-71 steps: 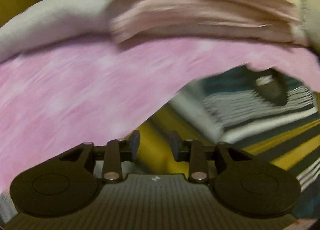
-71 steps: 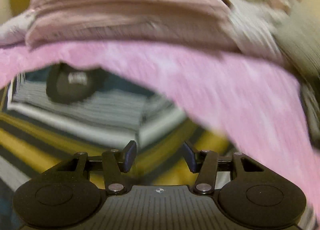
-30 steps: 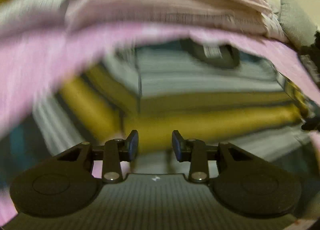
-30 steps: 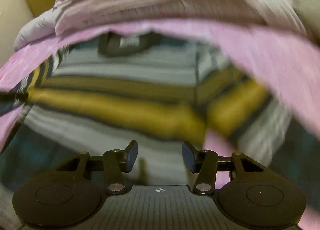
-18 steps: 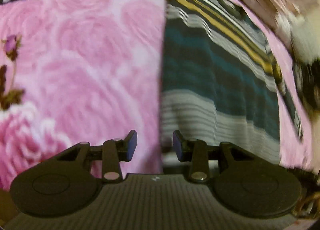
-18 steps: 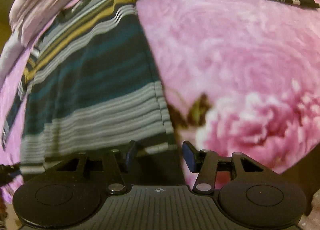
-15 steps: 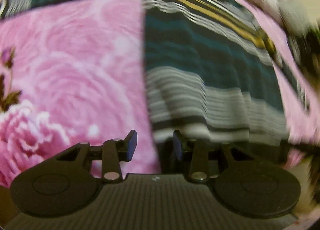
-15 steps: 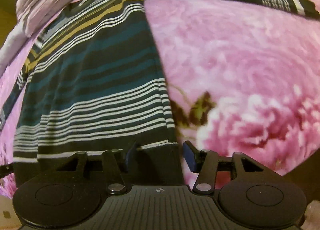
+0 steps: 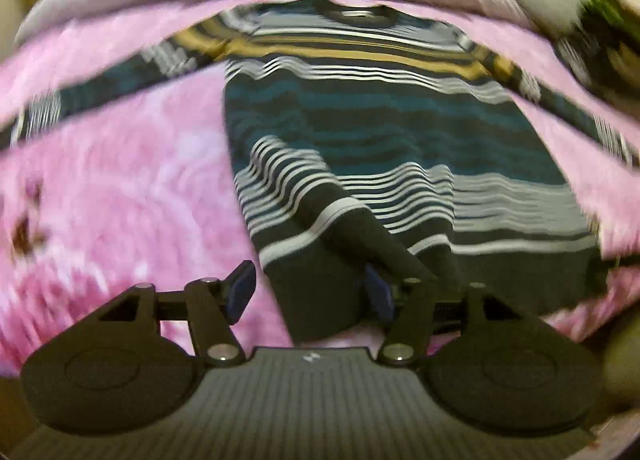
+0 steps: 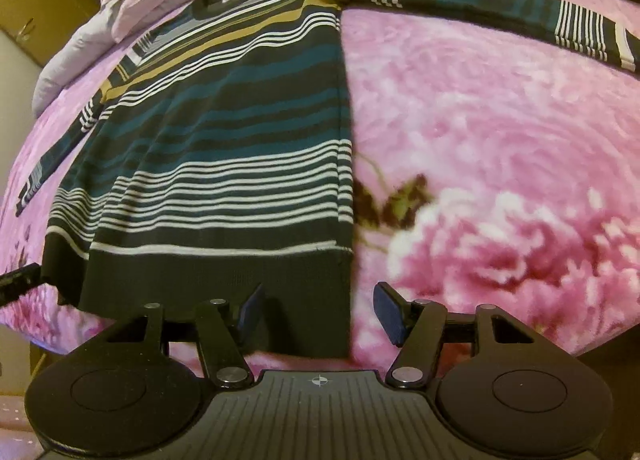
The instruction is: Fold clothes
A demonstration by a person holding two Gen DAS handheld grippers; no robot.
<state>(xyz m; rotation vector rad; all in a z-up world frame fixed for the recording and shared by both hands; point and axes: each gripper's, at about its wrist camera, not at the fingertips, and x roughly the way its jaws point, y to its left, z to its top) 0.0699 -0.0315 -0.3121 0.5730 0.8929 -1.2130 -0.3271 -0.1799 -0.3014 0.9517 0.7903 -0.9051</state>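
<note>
No writing is legible. The striped sweater (image 10: pixel 224 148) (teal, black, white, mustard) lies spread on the pink floral blanket (image 10: pixel 500 132). Left tongs (image 9: pixel 310 294) and right tongs (image 10: pixel 320 312) have just been opening; both straddle the hem, pads not pressing.

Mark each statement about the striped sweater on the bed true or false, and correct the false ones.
1. The striped sweater lies spread on a pink floral blanket. True.
2. Both sleeves are folded across the chest. False: in the right wrist view one sleeve stretches straight out to the side.
3. The sweater's bottom band is yellow. False: the hem is black.
4. The right gripper has its fingers apart, gripping nothing. True.
5. The neckline points toward the cameras. False: the neckline lies at the far end, the hem nearest.
</note>
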